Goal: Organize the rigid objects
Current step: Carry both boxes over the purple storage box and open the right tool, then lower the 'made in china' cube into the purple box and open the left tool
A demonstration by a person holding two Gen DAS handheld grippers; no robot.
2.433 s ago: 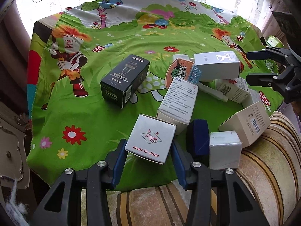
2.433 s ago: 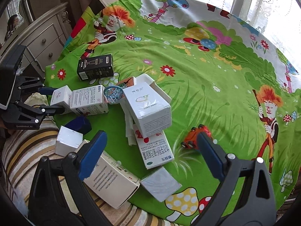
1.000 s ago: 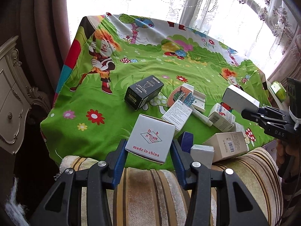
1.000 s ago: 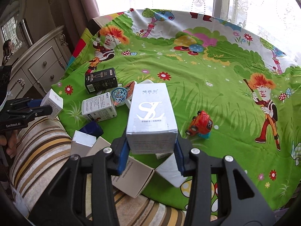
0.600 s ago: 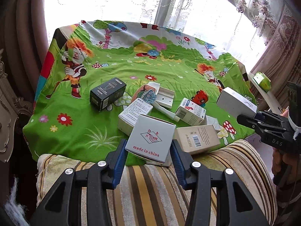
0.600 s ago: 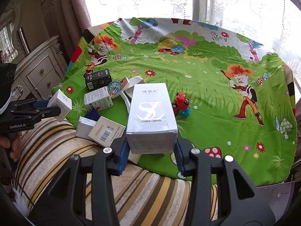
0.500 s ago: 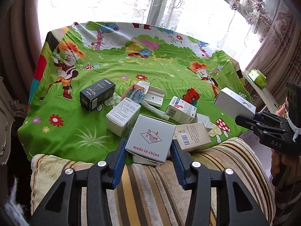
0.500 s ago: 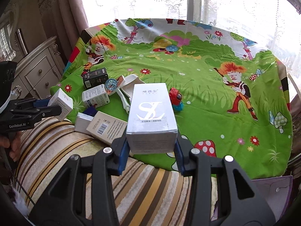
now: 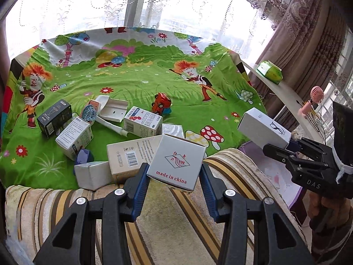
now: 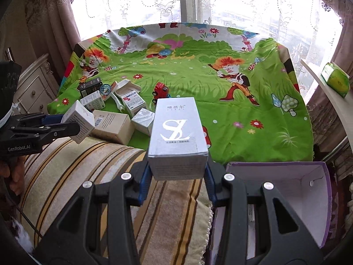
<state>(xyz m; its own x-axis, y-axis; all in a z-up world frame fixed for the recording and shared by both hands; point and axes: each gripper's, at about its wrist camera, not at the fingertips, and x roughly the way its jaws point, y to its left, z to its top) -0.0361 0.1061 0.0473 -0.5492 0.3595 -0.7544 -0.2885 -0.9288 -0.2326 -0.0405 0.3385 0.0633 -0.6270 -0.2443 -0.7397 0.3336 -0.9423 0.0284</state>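
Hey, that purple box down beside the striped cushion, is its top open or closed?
Open. The purple box has no lid over it in the right wrist view, so its pale inner walls show; the right gripper hides part of its floor.

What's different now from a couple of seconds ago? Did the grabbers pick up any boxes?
Yes. The right gripper, open and empty before, has taken hold of the silver box. The left gripper already held the white box. Both boxes were carried back from the green cloth over the striped cushion; a purple box now shows beside it. The toy car and other boxes stayed put.
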